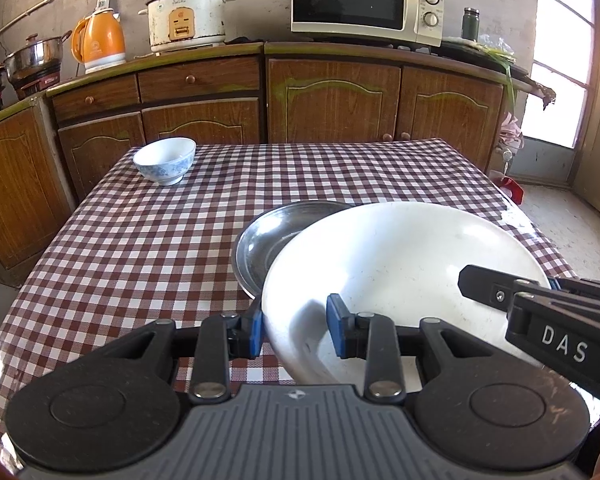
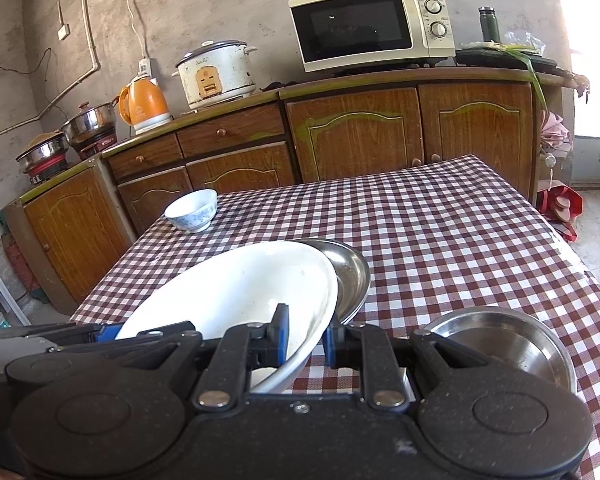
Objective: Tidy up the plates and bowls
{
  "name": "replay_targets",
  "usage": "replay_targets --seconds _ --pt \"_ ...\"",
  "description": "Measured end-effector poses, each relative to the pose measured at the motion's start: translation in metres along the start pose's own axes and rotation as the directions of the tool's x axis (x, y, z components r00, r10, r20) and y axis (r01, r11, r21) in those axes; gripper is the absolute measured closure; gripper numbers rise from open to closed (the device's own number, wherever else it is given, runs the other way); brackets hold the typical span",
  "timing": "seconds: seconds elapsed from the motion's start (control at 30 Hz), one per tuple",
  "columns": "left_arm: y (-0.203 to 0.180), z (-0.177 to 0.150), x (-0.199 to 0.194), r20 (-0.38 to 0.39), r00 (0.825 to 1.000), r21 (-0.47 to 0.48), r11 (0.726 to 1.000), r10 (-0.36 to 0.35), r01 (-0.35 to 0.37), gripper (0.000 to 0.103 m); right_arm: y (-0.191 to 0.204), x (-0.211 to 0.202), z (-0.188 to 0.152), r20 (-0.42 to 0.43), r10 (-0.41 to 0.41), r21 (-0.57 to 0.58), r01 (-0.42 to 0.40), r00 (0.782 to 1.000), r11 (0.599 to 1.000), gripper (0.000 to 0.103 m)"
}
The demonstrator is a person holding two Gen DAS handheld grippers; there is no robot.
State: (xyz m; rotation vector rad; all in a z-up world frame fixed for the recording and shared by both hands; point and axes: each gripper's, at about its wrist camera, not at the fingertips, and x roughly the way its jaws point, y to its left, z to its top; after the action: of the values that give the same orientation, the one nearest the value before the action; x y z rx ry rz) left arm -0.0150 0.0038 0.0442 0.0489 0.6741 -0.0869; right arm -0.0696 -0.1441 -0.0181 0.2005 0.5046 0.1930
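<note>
**Both tongs on the white plate, stacking half done**

Both tongs pinch one thing: your left tongs (image 1: 296, 334) and right tongs (image 2: 306, 340) each clamp the near rim of the white plate (image 1: 400, 264), held tilted above the desk (image 1: 140, 248) and partly over the steel plate (image 1: 268, 240). Nothing looks stacked yet, by my reading. Left to gather: the blue-patterned bowl (image 1: 165, 160) at the far corner and the steel bowl (image 2: 500, 344) beside your right hand.

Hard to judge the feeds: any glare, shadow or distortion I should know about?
Left wrist view: window blown out, gripper shadow inside the white plate. Right wrist view: fisheye bends the cabinets; glare on the tablecloth edge.
</note>
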Motion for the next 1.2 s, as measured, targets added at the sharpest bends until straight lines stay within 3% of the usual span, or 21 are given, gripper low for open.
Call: replay_targets --seconds 1.2 --pt "-0.042 -0.007 0.005 0.000 0.993 0.113 0.987 -0.118 0.117 0.071 -0.043 -0.032 -0.015 0.021 -0.117 0.057 0.116 0.993 0.992 0.080"
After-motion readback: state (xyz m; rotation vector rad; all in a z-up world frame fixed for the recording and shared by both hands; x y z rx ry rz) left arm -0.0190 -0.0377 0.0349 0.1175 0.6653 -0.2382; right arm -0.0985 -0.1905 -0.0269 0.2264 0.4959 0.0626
